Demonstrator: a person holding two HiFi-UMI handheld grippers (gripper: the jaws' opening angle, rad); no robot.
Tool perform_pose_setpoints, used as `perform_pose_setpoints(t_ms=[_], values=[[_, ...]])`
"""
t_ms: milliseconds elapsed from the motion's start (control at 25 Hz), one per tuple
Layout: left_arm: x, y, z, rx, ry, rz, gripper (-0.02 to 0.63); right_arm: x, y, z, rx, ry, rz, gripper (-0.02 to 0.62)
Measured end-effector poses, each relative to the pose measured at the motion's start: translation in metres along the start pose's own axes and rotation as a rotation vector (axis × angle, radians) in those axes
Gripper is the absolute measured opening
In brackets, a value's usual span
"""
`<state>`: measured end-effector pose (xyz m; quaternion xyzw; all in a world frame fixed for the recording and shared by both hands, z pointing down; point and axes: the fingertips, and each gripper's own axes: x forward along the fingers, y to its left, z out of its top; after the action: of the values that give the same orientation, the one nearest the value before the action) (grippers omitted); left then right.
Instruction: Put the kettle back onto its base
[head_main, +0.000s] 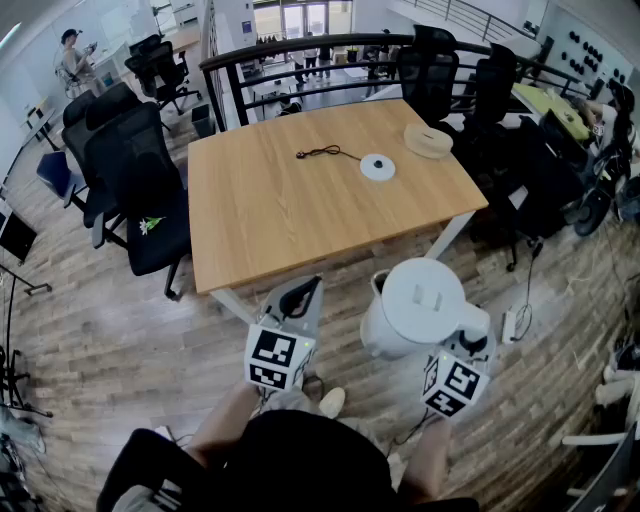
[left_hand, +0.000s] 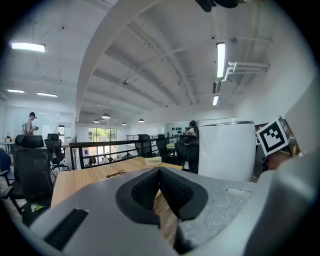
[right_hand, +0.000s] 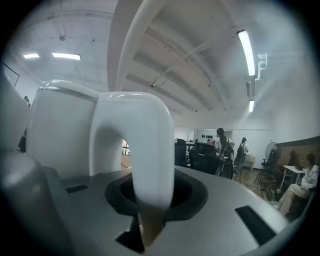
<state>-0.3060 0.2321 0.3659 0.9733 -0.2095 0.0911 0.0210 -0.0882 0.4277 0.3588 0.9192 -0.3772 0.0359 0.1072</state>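
The white kettle (head_main: 418, 303) hangs over the floor just in front of the table's near edge, and my right gripper (head_main: 474, 343) is shut on its handle (right_hand: 145, 145). In the right gripper view the handle fills the gap between the jaws, with the kettle body (right_hand: 60, 130) to the left. The round white base (head_main: 378, 167) lies on the far middle of the wooden table (head_main: 280, 220), its black cord (head_main: 320, 152) trailing left. My left gripper (head_main: 303, 292) is shut with nothing in it, left of the kettle (left_hand: 227, 150), near the table edge.
A beige round dish (head_main: 428, 140) sits at the table's far right corner. Black office chairs (head_main: 140, 190) stand on the table's left side and behind it. A black railing (head_main: 300, 50) runs behind the table. People stand far off in the room.
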Motion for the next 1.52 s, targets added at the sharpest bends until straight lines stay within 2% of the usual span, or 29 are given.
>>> perform_pose_setpoints(t_ms=[560, 840, 1080, 1520], values=[[0.007, -0.028, 0.006, -0.004, -0.008, 0.008, -0.002, 0.001, -0.027, -0.006, 0.008, -0.002, 0.018, 0.072], [0.028, -0.033, 0.008, 0.0, -0.004, 0.004, -0.002, 0.015, -0.04, -0.009, 0.015, -0.001, 0.016, 0.072], [0.059, -0.034, 0.013, 0.003, -0.004, -0.015, -0.002, 0.036, -0.049, -0.008, 0.015, 0.001, -0.001, 0.072], [0.155, -0.019, 0.038, -0.001, -0.006, -0.059, -0.002, 0.115, -0.071, 0.006, 0.028, -0.009, -0.037, 0.072]])
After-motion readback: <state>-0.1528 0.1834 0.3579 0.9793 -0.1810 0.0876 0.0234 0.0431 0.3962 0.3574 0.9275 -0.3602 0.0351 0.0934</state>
